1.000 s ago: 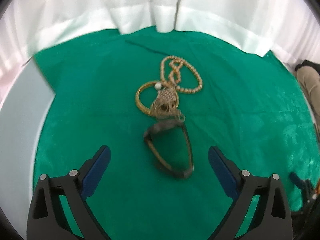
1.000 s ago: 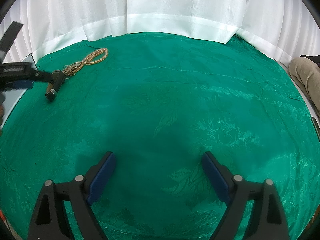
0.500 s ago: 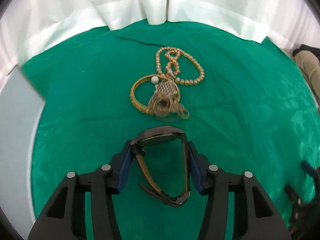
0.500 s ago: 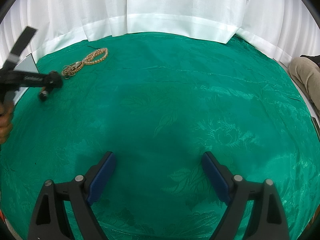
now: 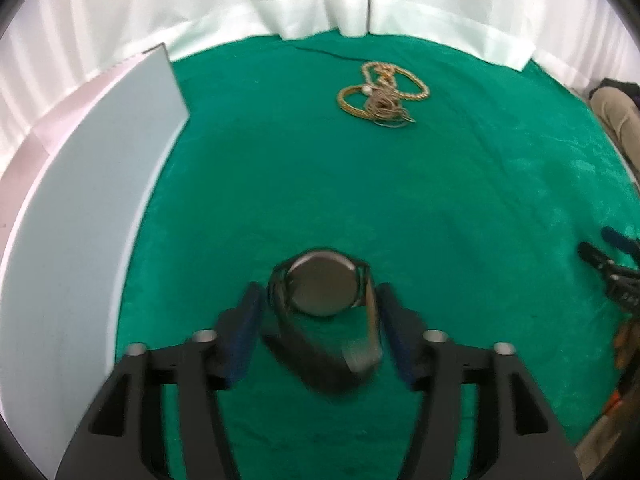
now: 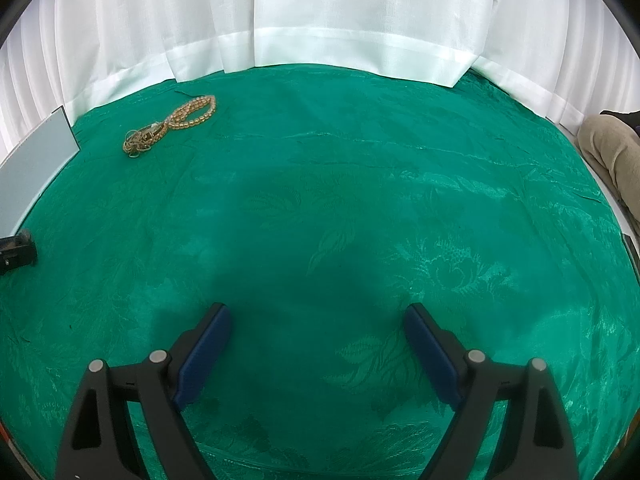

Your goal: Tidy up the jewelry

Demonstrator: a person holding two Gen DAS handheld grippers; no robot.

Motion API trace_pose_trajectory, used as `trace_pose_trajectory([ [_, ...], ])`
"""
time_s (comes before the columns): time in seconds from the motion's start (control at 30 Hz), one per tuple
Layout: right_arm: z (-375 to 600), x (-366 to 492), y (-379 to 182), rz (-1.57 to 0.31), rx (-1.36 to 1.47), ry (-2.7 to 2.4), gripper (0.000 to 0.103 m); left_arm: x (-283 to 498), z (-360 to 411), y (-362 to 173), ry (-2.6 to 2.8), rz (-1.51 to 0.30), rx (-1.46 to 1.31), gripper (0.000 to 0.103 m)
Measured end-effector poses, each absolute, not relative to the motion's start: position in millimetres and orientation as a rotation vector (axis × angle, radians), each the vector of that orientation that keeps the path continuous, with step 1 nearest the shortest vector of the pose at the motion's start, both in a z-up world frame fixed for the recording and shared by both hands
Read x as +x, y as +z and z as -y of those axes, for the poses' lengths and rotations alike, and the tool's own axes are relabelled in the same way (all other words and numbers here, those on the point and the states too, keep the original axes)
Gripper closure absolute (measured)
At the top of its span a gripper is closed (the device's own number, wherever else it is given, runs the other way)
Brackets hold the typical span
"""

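Left wrist view: left gripper (image 5: 320, 320) jaws just reopening, watch (image 5: 322, 294) between, contact unclear; right gripper (image 6: 318, 344) jaws wide, empty.

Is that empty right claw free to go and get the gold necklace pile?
Probably yes. The right claw stands open and empty, and only bare green cloth lies between it and the necklace pile, far off to its left.

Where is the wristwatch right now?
In the left wrist view the wristwatch sits low and central between the left tongs over the green cloth, well clear of the gold jewelry pile farther back.
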State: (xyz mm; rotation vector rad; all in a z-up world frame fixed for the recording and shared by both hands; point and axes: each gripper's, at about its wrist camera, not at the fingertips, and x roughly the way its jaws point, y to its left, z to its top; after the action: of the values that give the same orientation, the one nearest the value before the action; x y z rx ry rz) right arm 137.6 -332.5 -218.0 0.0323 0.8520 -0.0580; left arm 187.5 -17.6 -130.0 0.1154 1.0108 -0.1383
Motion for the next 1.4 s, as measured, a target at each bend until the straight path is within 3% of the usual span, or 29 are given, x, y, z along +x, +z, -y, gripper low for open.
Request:
trace_pose_trajectory([
  [0.03,332.5,137.5,-218.0,-0.852,0.033,-0.058,0.013,186.8,16.5,-131.8,-0.133,-1.003,0.116,0.012],
  [0.07,332.6,137.5,-218.1,-0.852,0.033,-0.058,0.013,185.9,13.6,-134.6,-0.126,-0.99,0.111,0.01],
  [0.17,332.0,138.4,-217.5,-0.867,0.028,-0.057,0.013,186.7,3.5,-144.6,-0.128,-0.998,0.079,0.009],
  [0.23,327.8,151.1,-209.0,-0.977,0.055,-0.024,0.013,186.9,-4.6,-150.0,-0.123,-0.99,0.047,0.006],
  [0.47,286.4,245.1,-153.1,-1.019,0.389,0.263,0.013,179.8,-5.5,-152.6,-0.118,-0.963,0.044,0.001],
  [0.5,274.9,267.3,-148.9,-1.015,0.392,0.274,0.024,180.1,-6.3,-152.9,-0.127,-0.965,0.039,0.001],
  [0.53,262.2,287.3,-146.3,-1.009,0.374,0.279,0.051,180.1,-6.7,-152.7,-0.131,-0.964,0.037,0.001],
  [0.57,249.7,303.8,-146.5,-1.018,0.349,0.283,0.061,180.8,-6.5,-152.1,-0.132,-0.964,0.036,0.001],
  [0.6,232.1,324.9,-151.2,-1.056,0.33,0.298,0.064,180.7,-7.0,-152.1,-0.134,-0.962,0.034,0.001],
  [0.87,165.0,361.9,-183.0,-1.133,0.178,0.234,0.065,182.1,-8.6,-152.3,-0.143,-0.96,0.028,0.0],
  [0.9,164.3,363.0,-183.8,-1.13,0.173,0.219,0.08,182.3,-8.9,-152.3,-0.144,-0.958,0.027,0.0],
  [1.0,169.5,361.7,-178.0,-1.11,0.185,0.217,0.084,180.7,-9.1,-152.0,-0.145,-0.957,0.025,0.0],
  [1.4,217.2,302.3,-76.0,-0.957,0.223,0.369,0.084,181.0,-8.5,-152.4,-0.143,-0.957,0.03,0.0],
])
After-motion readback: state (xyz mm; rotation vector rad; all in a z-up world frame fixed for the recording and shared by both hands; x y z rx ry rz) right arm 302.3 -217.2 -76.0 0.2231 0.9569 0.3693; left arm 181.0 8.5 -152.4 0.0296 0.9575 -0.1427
